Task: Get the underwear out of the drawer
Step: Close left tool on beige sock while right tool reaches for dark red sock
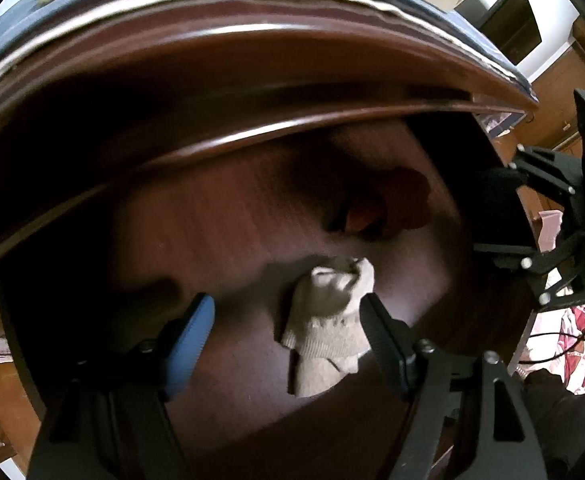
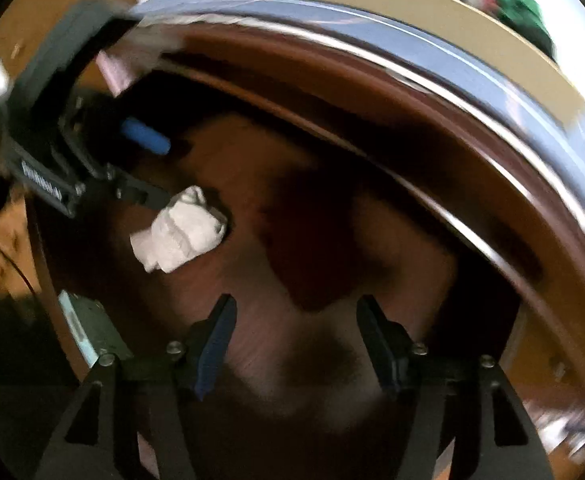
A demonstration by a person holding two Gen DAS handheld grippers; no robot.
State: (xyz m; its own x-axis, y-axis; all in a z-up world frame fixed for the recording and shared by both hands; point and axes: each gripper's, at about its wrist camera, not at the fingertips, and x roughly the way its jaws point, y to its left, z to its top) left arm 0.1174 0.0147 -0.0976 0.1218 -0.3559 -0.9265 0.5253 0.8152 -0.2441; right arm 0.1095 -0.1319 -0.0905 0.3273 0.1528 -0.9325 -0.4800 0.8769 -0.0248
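I hang my left gripper jaws-apart over the crumpled pale underwear on the open drawer's wooden floor, ready to close on it, while my right gripper, spread and empty, stays clear beside it.

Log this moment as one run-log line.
stage: reaching into drawer | left gripper: open over pale garment, no grip | right gripper: open, empty | dark red garment: on drawer floor
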